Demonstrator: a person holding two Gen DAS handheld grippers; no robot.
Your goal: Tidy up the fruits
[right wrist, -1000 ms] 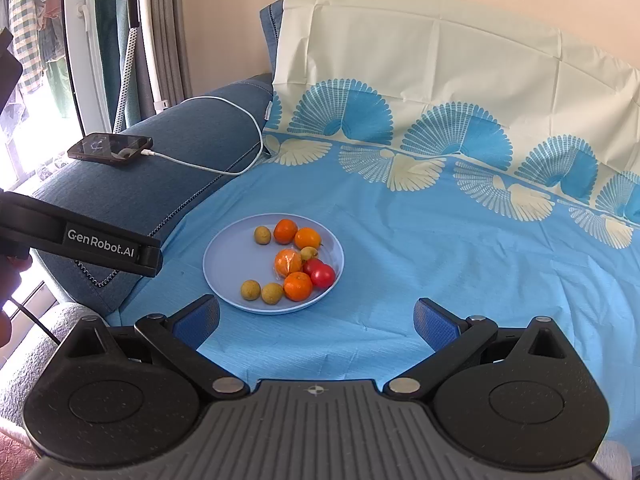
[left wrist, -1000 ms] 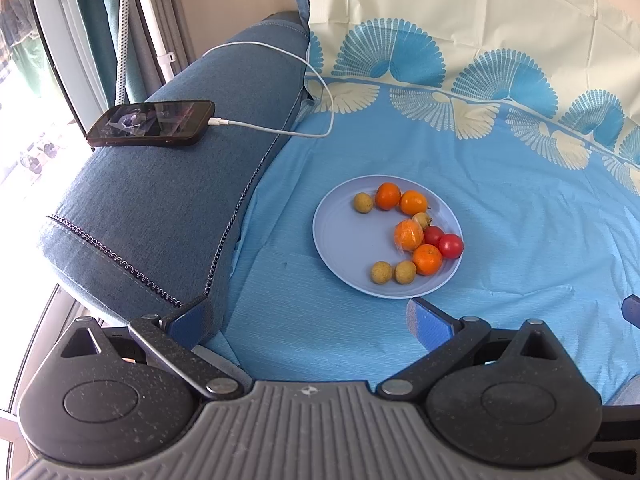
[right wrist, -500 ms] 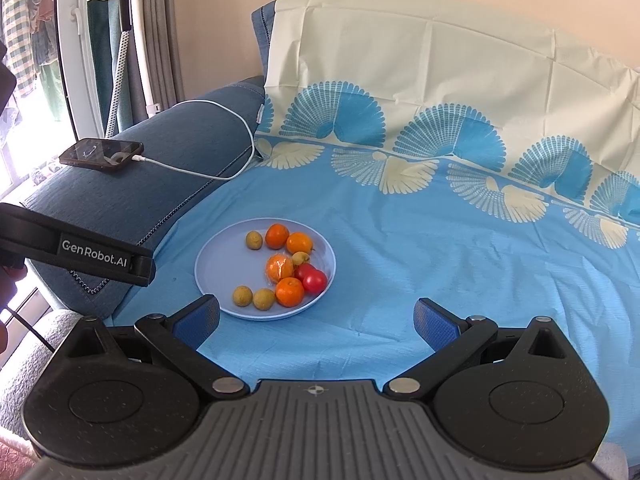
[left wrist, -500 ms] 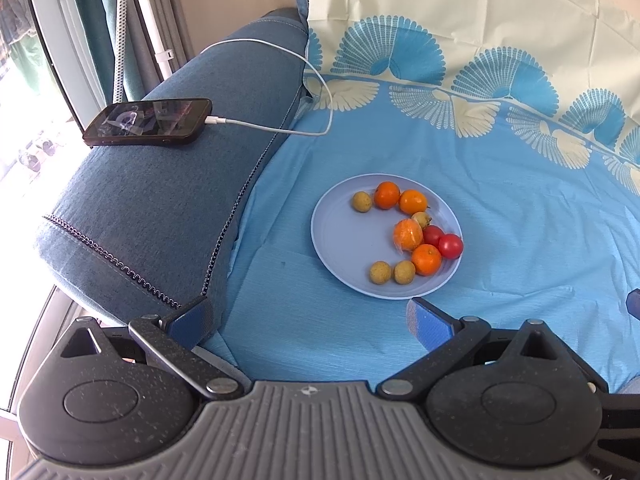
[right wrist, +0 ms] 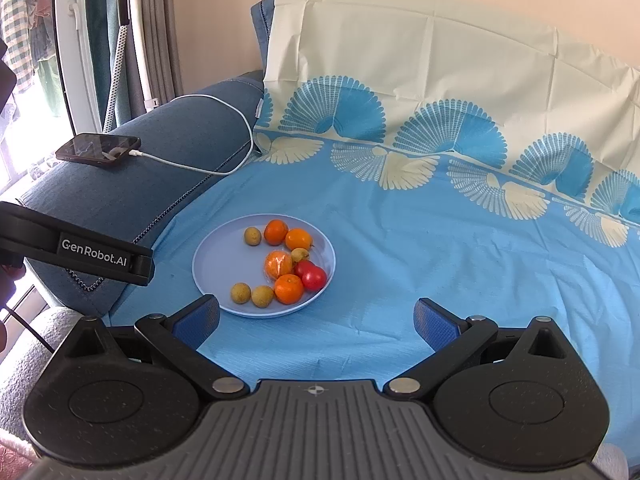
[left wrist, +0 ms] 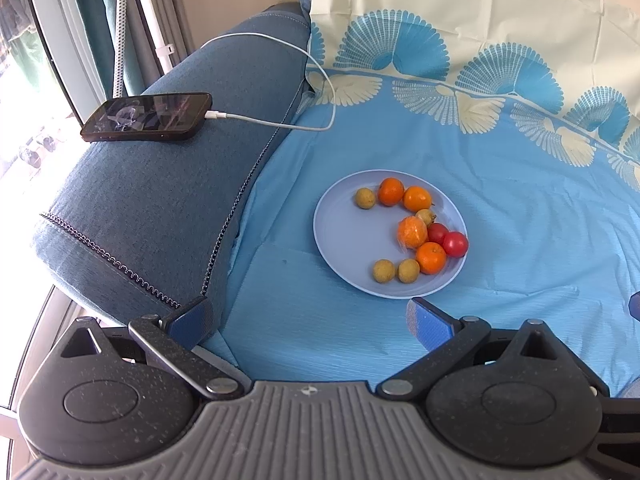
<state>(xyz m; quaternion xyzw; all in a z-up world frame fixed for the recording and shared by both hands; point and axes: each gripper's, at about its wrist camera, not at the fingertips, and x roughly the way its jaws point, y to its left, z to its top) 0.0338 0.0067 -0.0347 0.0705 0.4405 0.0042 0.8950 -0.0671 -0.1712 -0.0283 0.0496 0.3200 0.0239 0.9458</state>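
A pale blue plate (left wrist: 340,232) (right wrist: 216,264) lies on the blue cloth and holds several fruits: orange tangerines (left wrist: 431,257) (right wrist: 288,289), two red tomatoes (left wrist: 455,244) (right wrist: 314,277) and small yellow-brown fruits (left wrist: 383,271) (right wrist: 240,293). One tangerine (left wrist: 412,232) (right wrist: 278,263) is in clear wrap. My left gripper (left wrist: 310,316) is open and empty, just short of the plate's near edge. My right gripper (right wrist: 316,318) is open and empty, near the plate's near right edge. The left gripper's body (right wrist: 76,246) shows at the left of the right wrist view.
A blue sofa armrest (left wrist: 160,200) (right wrist: 132,184) rises left of the plate. A black phone (left wrist: 148,117) (right wrist: 98,149) lies on it with a white cable (left wrist: 280,80) (right wrist: 216,132). A cream and blue cloth (right wrist: 440,80) covers the backrest.
Both grippers stay open. The right gripper has shifted a little, so the plate sits slightly lower and more left in its view. The left view has barely changed.
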